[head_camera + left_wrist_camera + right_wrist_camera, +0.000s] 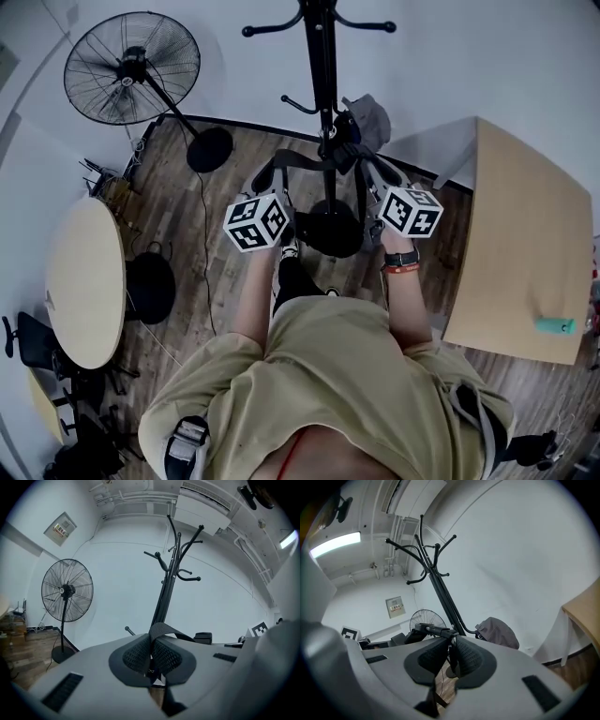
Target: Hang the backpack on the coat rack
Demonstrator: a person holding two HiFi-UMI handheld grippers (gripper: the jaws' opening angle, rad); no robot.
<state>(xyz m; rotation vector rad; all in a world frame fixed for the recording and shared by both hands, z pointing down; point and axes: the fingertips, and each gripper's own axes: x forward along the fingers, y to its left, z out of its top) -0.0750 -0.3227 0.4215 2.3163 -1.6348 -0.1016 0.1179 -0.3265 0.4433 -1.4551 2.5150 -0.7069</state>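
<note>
A black coat rack (322,84) stands straight ahead, its hooks spread at the top (174,550) (424,550). The grey backpack (371,119) hangs in the air just right of the pole; in the right gripper view the backpack (499,632) shows beyond the jaws. Its black strap (307,161) stretches between both grippers in front of the pole. My left gripper (269,180) (151,657) is shut on the webbing strap (164,630). My right gripper (366,167) (452,657) is shut on the strap's other end (433,630), which is pinched between its pads.
A pedestal fan (131,67) (67,590) stands at the back left. The rack's round base (330,230) sits on the wood floor below the grippers. A round table (84,281) lies to the left, a wooden table (525,253) with a teal object (555,325) to the right.
</note>
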